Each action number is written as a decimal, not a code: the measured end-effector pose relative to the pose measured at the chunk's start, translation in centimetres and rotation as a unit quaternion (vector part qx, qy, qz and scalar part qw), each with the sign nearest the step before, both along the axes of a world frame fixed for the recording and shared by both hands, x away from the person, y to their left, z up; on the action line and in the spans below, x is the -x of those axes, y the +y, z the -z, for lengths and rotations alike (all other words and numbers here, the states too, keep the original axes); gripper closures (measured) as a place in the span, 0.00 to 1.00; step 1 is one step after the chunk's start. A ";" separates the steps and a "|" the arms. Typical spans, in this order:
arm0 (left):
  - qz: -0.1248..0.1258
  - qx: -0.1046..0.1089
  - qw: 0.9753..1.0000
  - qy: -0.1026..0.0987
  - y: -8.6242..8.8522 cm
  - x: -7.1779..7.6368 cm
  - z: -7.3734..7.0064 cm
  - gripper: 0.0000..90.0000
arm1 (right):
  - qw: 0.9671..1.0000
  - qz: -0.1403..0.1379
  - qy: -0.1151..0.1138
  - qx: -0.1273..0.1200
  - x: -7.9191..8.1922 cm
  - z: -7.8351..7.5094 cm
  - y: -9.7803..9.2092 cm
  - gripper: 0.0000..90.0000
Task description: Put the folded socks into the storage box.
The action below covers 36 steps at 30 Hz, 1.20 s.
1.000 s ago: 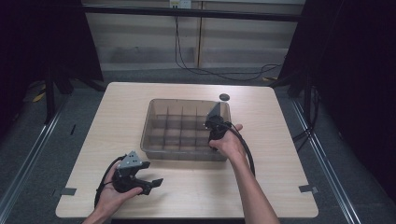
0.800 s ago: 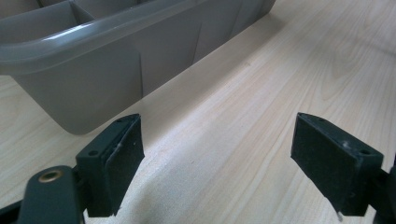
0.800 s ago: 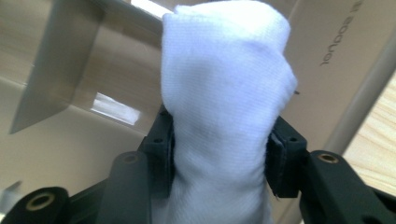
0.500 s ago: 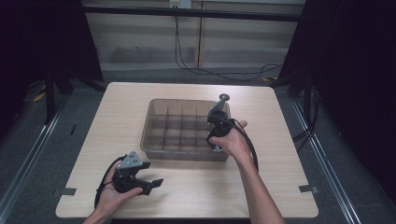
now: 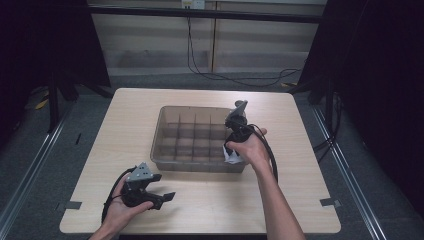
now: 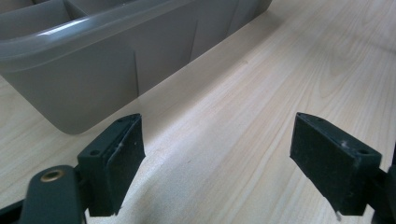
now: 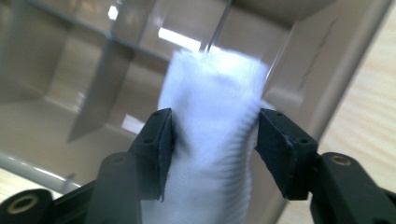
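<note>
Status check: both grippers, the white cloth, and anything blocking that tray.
Right gripper shut on white cloth, over tray's near-right corner compartment. Left gripper open, empty, over table. Nothing seen blocking.

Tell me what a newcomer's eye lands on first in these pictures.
The white cloth stands out, pinched in the right gripper over the near right corner of the grey divided bin. The bin sits mid-table on the pale wooden table. The left gripper rests open near the front left edge.
</note>
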<state>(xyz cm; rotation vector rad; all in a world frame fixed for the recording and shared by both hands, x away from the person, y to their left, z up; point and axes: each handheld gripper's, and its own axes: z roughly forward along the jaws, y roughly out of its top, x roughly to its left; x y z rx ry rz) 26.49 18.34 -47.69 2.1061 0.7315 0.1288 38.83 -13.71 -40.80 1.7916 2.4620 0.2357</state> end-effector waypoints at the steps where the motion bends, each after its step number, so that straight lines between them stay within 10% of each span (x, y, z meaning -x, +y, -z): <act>1: -0.001 0.001 1.000 0.001 0.0 0.0 0.0 0.20 | 1.000 0.006 0.000 -0.002 0.0 0.2 -0.2 0.70; 16: 0.001 0.000 1.000 -0.002 0.0 0.1 0.0 0.20 | 0.998 -0.005 0.041 0.050 -0.1 2.3 0.6 0.83; 25: 0.001 0.001 1.000 -0.001 -0.1 0.0 0.0 0.20 | 0.998 -0.007 0.054 0.036 -0.5 3.6 0.5 0.84; 36: 0.001 0.004 1.000 -0.002 0.0 0.0 -0.1 0.20 | 0.998 -0.030 0.030 0.052 0.1 3.7 0.9 0.80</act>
